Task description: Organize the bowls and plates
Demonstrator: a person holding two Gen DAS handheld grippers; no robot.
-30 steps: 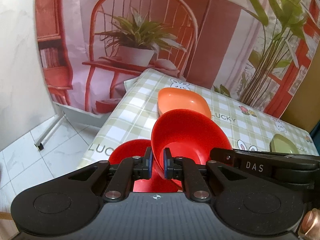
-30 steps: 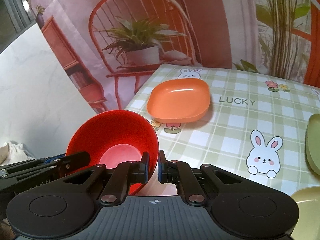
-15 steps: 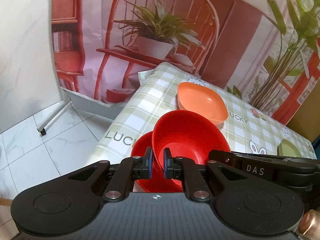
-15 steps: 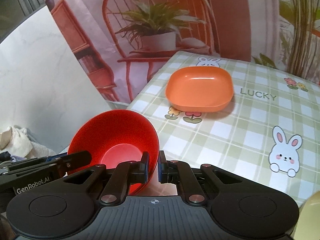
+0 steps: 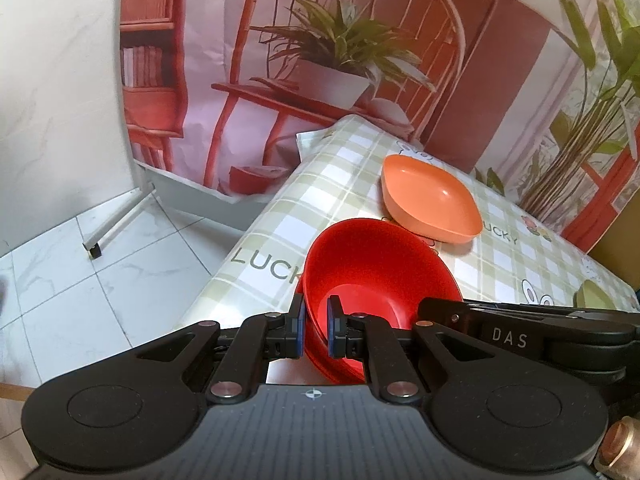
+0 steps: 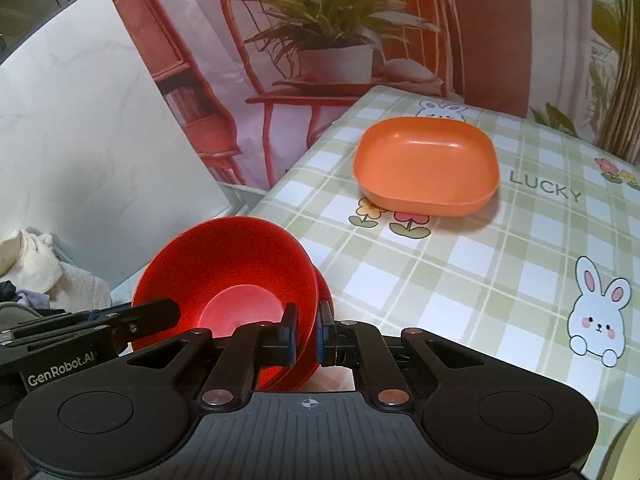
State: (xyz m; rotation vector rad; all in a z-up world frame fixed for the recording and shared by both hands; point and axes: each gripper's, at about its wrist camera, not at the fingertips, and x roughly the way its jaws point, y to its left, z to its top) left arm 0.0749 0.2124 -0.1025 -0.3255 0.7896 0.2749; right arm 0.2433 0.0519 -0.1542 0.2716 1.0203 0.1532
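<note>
A red bowl (image 5: 376, 268) (image 6: 232, 264) is held tilted between both grippers, nested in a second red bowl whose rim shows beneath it (image 6: 323, 292). My left gripper (image 5: 314, 330) is shut on the bowl's rim at its left side. My right gripper (image 6: 307, 338) is shut on the rim at its right side. An orange square plate (image 5: 432, 200) (image 6: 428, 164) lies on the checked tablecloth beyond the bowls, apart from them.
The table (image 6: 500, 264) has a green checked cloth with rabbits and "LUCKY" print. Its left edge (image 5: 240, 256) drops to a tiled floor (image 5: 80, 280). A green dish (image 5: 596, 296) shows at the far right. A printed backdrop stands behind the table.
The held red bowl has come down into the lower red bowl, now almost hidden. Both grippers keep their grip, and the view has swung so the orange plate sits further right.
</note>
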